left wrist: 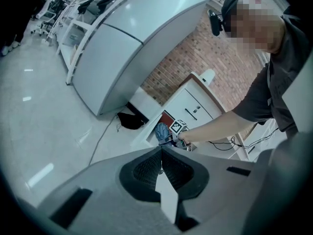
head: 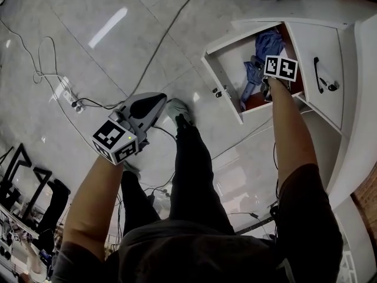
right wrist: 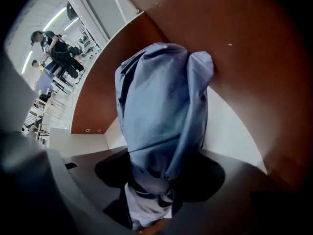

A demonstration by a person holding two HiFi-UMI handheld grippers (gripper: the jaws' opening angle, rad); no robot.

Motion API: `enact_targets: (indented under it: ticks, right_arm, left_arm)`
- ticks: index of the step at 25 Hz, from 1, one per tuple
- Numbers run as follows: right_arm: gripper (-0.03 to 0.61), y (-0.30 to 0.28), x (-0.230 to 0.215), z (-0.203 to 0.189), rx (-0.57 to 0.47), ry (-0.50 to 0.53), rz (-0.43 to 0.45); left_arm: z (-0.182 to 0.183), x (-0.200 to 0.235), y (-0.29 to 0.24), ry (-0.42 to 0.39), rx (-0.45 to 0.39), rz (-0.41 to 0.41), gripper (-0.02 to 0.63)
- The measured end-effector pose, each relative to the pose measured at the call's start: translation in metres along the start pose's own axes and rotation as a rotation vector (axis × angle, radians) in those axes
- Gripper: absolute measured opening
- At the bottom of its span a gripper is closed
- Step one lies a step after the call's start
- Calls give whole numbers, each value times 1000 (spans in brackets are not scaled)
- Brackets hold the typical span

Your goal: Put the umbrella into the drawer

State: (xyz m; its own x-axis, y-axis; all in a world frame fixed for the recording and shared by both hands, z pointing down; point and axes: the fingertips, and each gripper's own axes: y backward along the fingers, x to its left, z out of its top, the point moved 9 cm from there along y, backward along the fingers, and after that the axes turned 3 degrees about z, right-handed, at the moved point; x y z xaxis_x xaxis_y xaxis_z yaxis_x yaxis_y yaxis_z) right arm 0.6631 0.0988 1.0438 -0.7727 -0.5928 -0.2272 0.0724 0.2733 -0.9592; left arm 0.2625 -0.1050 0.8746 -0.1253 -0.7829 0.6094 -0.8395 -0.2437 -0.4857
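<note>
The white drawer (head: 221, 75) stands pulled open at the upper right of the head view, its inside brown. A folded blue umbrella (head: 258, 63) is in it. My right gripper (head: 268, 88) points steeply down into the drawer. In the right gripper view the umbrella (right wrist: 161, 106) runs out from between the jaws of the right gripper (right wrist: 159, 175) against the brown drawer wall (right wrist: 254, 58), its lower end held between the pads. My left gripper (head: 158, 103) hangs over the floor well left of the drawer, and in its own view the left gripper (left wrist: 161, 153) is shut with nothing in it.
A closed drawer front with a black handle (head: 321, 75) sits right of the open drawer on the white cabinet (head: 353, 128). Cables and a power strip (head: 73, 102) lie on the tiled floor. The person's legs and a shoe (head: 178, 111) are below. Black frames (head: 23, 170) stand at lower left.
</note>
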Motion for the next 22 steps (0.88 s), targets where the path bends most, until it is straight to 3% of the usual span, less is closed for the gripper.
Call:
enact_targets:
  ticks: [4,6,12,17,22]
  right_arm:
    - [289,-1,0,0,20,-1,-29]
    - [338,9,4,-1,7,-13,-55]
    - [350,77,37,-23,-31,22,-65]
    - [348,152,99,-33,-65,109,-44]
    - [337,217,199,-25,-134,226,46]
  left_arm:
    - [-3,-6,7,13,-19,16,6]
    - [0,-7,15,17,-39,32,6]
    - [8,-31,71,29,-108,79,6]
    - [18,-53,155,19,-187,118,6]
    - [25,-69,268,-1,-294,214,6]
